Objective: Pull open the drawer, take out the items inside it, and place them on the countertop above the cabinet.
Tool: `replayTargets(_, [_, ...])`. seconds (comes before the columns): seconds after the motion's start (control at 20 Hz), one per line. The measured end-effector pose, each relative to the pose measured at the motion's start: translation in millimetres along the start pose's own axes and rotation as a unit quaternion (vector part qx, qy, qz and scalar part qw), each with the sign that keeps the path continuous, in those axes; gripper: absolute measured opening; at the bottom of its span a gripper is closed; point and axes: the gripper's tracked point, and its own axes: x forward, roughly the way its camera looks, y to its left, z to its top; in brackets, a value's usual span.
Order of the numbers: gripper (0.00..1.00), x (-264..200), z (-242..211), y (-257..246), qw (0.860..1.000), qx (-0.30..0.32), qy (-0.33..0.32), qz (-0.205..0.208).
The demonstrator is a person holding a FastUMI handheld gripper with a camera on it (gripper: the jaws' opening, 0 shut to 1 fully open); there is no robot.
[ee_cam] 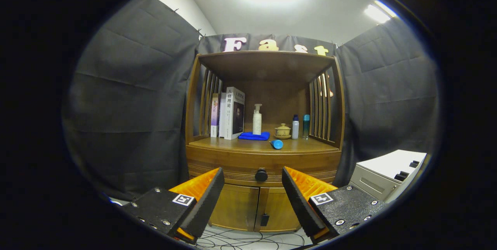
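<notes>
1. Drawer (pixel 264 162): shut, front flush with the wooden cabinet (pixel 264 203), at lower centre of the frame. Its dark round knob (pixel 261 174) sits mid-front, seen in the gap between the two fingers and beyond their tips.
2. Gripper (pixel 252 182): fingers spread wide, nothing between them, no contact with the knob or drawer front; they stand short of the cabinet.
3. Countertop (pixel 233 145): directly above the drawer, at frame centre. A small blue cylindrical item (pixel 277 144) lies on its side near the front edge, just right of centre.
4. Further back on the countertop, from left to right: upright books (pixel 229 113), a white pump bottle (pixel 257 120) standing on or just behind a folded blue cloth (pixel 254 136), a small lidded cup on a saucer (pixel 282 131), a white bottle with a dark cap (pixel 295 127), and a teal bottle (pixel 306 126).
5. Cabinet upper section: slatted sides and a top shelf (pixel 266 58) over the countertop, upper centre.
6. Below the drawer: two closed cabinet doors (pixel 248 207).
7. Surroundings: a white box-like unit (pixel 388 172) at lower right; loose cables (pixel 248 238) on the floor at the bottom of the frame.
</notes>
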Motion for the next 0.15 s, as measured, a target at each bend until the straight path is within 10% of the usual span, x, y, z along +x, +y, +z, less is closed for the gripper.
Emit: replayTargets(0.15, [0.93, -0.5, -1.3, 1.2, 1.0, -0.002, 0.001, 0.002])
